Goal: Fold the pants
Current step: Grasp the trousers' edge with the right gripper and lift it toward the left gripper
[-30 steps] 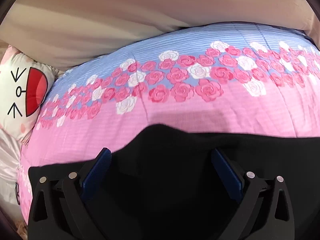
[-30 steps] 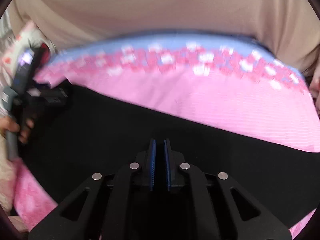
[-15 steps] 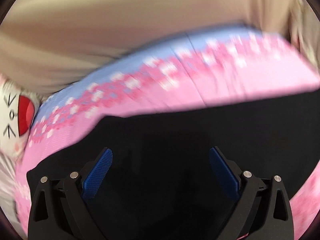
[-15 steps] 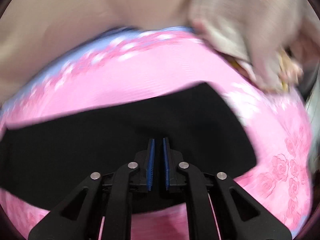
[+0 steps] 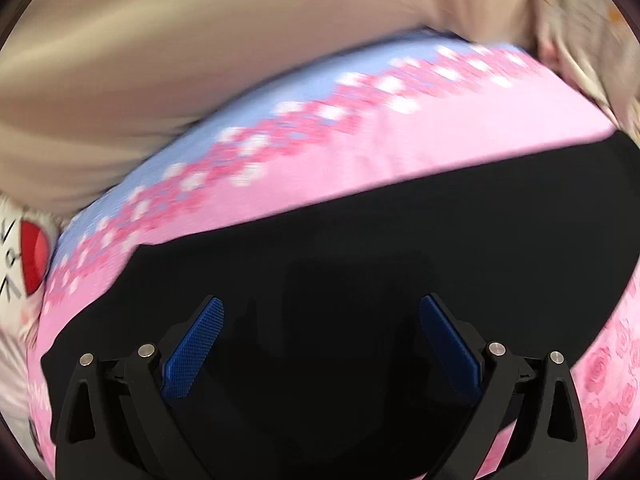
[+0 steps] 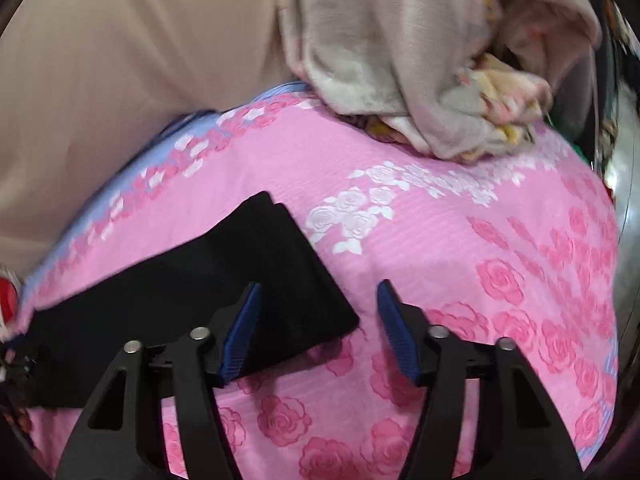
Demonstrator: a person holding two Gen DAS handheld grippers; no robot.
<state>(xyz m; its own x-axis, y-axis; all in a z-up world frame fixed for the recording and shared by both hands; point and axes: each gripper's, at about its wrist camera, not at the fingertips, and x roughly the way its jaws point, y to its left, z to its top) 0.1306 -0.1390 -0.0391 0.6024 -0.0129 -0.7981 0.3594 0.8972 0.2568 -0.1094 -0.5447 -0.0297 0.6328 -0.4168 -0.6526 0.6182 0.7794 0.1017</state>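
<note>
1. The black pants (image 6: 224, 280) lie flat on the pink rose-print bedspread (image 6: 460, 264) as a long narrow band running from the left of the scene to its end at the right; the layered edges at that right end suggest the legs are already laid one over the other, so a first lengthwise fold looks done.
2. The right gripper (image 6: 318, 332) hovers over the near right corner of the pants; its jaws are opening, the corner shows between them, but the pads press on nothing, so it holds nothing.
3. The left gripper (image 5: 322, 344) hangs over the middle-to-left stretch of the pants (image 5: 360, 280); its jaws stand wide apart over the dark cloth with nothing caught between them.
4. What seems left: the band is still at full length, so the crosswise folds, end brought toward end, are not yet made; a final smoothing would follow.
5. A heap of beige and patterned laundry (image 6: 420, 80) sits at the far right of the bed, well apart from the pants; a cartoon-print pillow (image 5: 24, 256) lies at the far left edge.
</note>
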